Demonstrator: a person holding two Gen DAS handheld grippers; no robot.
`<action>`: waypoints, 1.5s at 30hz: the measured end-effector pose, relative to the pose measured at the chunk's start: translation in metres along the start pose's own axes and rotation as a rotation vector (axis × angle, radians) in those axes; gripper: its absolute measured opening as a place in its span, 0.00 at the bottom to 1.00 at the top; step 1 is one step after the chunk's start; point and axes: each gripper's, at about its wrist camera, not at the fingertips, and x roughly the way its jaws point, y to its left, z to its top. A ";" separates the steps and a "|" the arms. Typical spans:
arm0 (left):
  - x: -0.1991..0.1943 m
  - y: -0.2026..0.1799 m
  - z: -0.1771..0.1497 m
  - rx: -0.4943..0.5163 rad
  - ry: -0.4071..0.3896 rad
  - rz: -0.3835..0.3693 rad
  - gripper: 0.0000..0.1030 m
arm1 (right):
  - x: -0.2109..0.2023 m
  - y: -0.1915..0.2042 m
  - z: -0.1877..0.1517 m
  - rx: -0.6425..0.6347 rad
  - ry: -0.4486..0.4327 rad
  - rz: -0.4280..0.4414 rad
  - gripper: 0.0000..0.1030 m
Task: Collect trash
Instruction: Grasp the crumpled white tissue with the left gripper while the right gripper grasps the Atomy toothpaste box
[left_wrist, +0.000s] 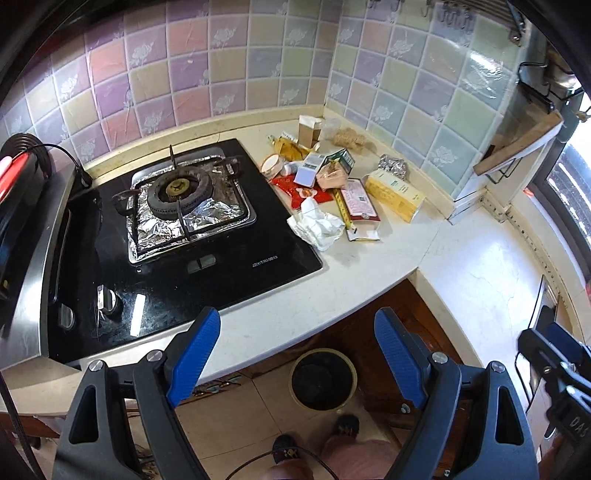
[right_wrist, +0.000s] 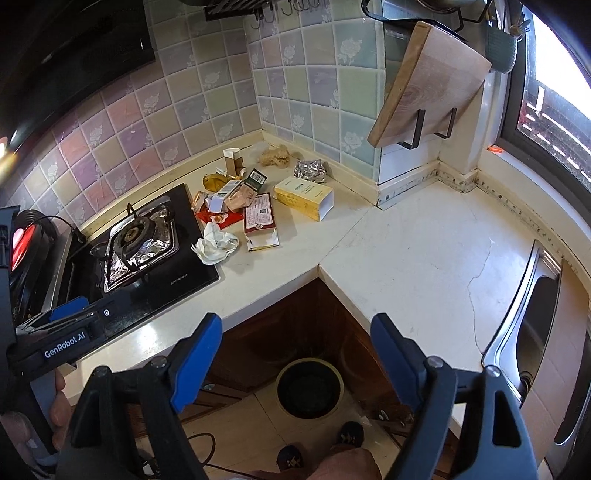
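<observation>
Looking along my left gripper (left_wrist: 295, 347), I see its blue ribbed fingers (left_wrist: 194, 354) spread wide with nothing between them, hanging off the near edge of the pale stone counter (left_wrist: 369, 266). The trash lies heaped at the far corner, right of the black glass hob (left_wrist: 207, 266): a crumpled white tissue (left_wrist: 317, 227) overlapping the hob's edge, a flat red-and-white packet (left_wrist: 358, 203) with a torn end, a yellow carton (left_wrist: 395, 194) lying on its side, a scrunched foil ball (left_wrist: 393, 166), a glossy red wrapper (left_wrist: 295, 186), a small brown-and-white box (left_wrist: 308, 129) standing upright by the tiles, and a tangle of tan fibre (left_wrist: 349, 139). Creased foil lines the burner (left_wrist: 177, 188). Down on the floor tiles sits a round dark bin (left_wrist: 323, 380) with a pale rim, directly between my fingers.

From my right gripper (right_wrist: 295, 347), jaws equally wide and holding nothing, the same heap sits far left: the tissue (right_wrist: 214, 243), the packet (right_wrist: 260, 218), the carton (right_wrist: 304, 195), the foil ball (right_wrist: 310, 170). A wooden chopping board (right_wrist: 428, 85) leans tilted in a black wire rack on the wall. A steel sink (right_wrist: 535, 314) is at the right, and the bin (right_wrist: 309, 387) is below on the floor. My left gripper (right_wrist: 66, 314) shows at the near left, over the hob's edge.
</observation>
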 end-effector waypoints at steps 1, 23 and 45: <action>0.006 0.002 0.004 0.001 0.010 0.003 0.82 | 0.004 -0.001 0.003 0.002 0.001 -0.004 0.81; 0.150 -0.002 0.088 -0.193 0.194 0.051 0.82 | 0.184 -0.031 0.126 -0.236 0.103 0.026 0.80; 0.252 0.001 0.124 -0.403 0.470 0.056 0.82 | 0.327 -0.010 0.184 -0.474 0.215 0.104 0.75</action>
